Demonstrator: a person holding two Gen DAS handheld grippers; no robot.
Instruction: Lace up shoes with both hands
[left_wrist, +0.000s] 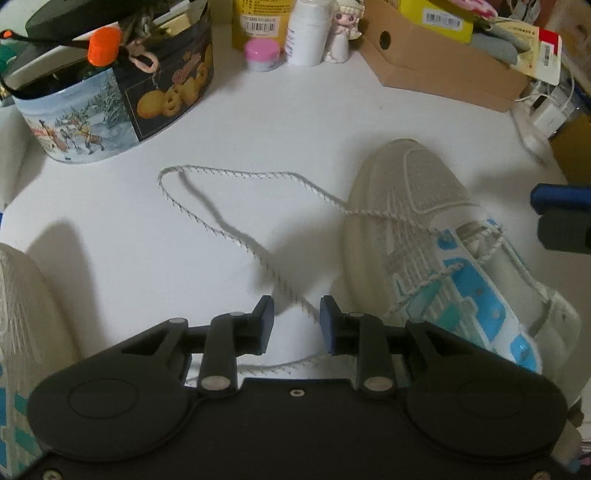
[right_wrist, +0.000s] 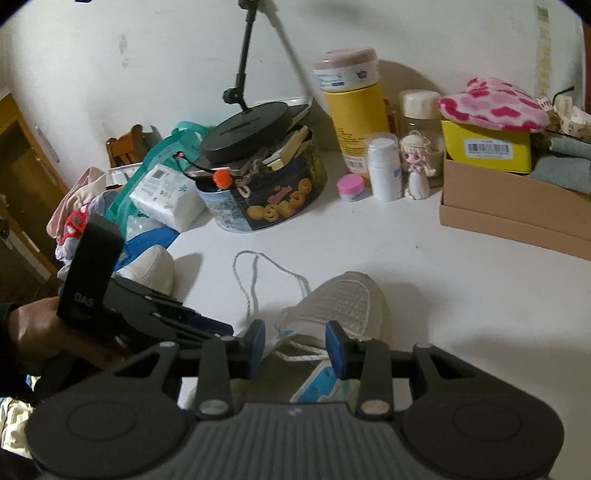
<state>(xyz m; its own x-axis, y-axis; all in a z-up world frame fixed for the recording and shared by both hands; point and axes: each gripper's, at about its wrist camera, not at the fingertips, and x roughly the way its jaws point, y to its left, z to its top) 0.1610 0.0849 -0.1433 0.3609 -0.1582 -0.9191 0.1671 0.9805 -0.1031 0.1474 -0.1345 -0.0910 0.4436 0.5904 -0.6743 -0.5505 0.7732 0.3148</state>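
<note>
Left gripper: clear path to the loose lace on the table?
Probably yes. The left gripper is open, and the lace runs across bare table right up between its fingers; nothing lies over it. The shoe sits off to the side.

Cookie tin (left_wrist: 122, 99), pink-lidded jar (left_wrist: 261, 54), doll figurine (left_wrist: 341, 31), cardboard box (left_wrist: 443, 70) on white table (left_wrist: 258, 122).

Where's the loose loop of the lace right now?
Left wrist view: the lace loop lies on the white table, left of the shoe, below the cookie tin.
</note>
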